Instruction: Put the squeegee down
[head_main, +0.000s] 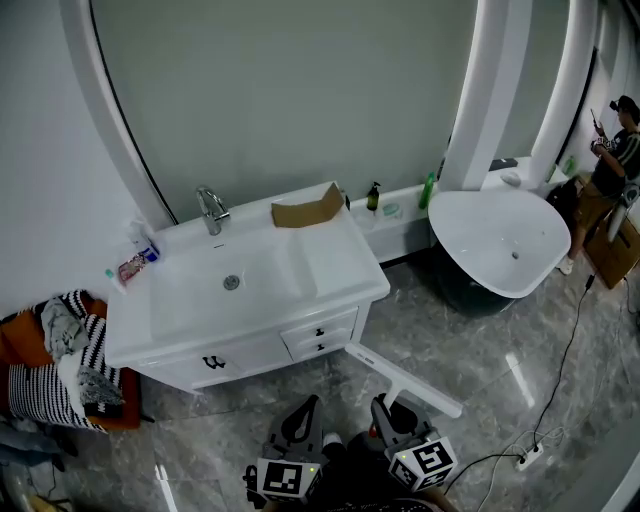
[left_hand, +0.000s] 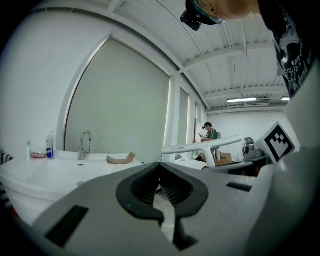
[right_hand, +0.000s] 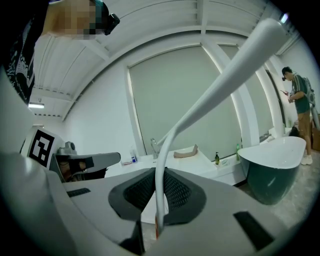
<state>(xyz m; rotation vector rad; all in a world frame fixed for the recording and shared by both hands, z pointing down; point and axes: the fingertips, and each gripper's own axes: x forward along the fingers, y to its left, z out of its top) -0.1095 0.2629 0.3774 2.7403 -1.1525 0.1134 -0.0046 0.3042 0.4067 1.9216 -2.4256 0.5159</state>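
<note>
Clamped in the right hand-held gripper (head_main: 384, 404): white squeegee (head_main: 402, 376), thin handle pinched between the pads, long blade held above the floor (head_main: 470, 340), one end close by the counter's (head_main: 335, 255) front right corner. Left hand-held gripper (head_main: 309, 403) alongside, clenched on nothing.

On the counter:
- faucet (head_main: 210, 210) at the back edge
- folded cardboard (head_main: 307, 209) at the back right corner
- small toiletries (head_main: 140, 255) at the back left corner

Right of the counter: dark bottle (head_main: 373, 196) and green bottle (head_main: 428, 190) on a low ledge, then white bathtub (head_main: 500, 240). Beyond the tub, a person (head_main: 615, 160). Left of the counter, heaped striped cloth (head_main: 45, 385). Power strip (head_main: 527, 458) on the floor, front right.
</note>
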